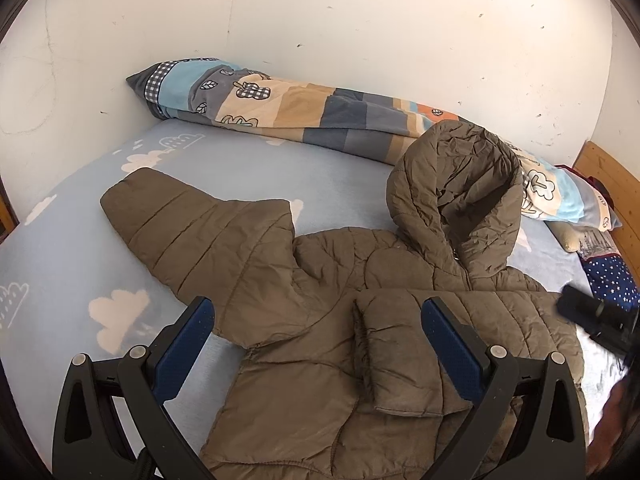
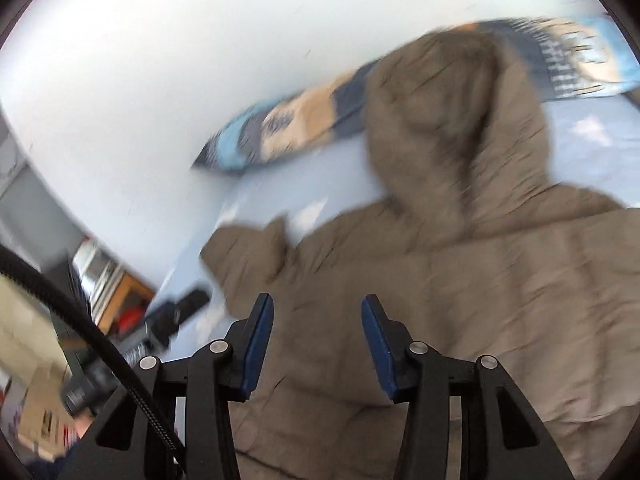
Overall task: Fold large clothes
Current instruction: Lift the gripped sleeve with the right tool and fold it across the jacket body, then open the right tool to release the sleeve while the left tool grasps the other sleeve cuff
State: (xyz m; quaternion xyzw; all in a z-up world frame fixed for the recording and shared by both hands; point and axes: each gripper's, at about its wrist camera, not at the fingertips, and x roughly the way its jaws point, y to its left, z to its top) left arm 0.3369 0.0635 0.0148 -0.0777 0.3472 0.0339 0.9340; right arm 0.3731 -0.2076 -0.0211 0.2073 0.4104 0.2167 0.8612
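Between the blue pads of the left tool [image 1: 318, 308], whose jaws stand wide with nothing gripped, the folded-in sleeve [image 1: 394, 354] of a brown quilted hooded jacket [image 1: 320, 280] is seen lying across the jacket's front. The jacket is spread on a bed covered by a light blue sheet with white clouds [image 1: 72, 272]. Beyond the left pad, the other sleeve [image 1: 188, 224] is stretched out flat over the sheet. Ahead and to the right of this tool, the hood [image 1: 460, 184] is propped up. Behind it a patchwork quilt [image 1: 288, 108] is rolled along the white wall [image 1: 360, 20]. The right tool [image 2: 317, 302] is held over the jacket's body [image 2: 460, 280] in a blurred view; its jaws are parted about halfway, and no cloth is seen between them.
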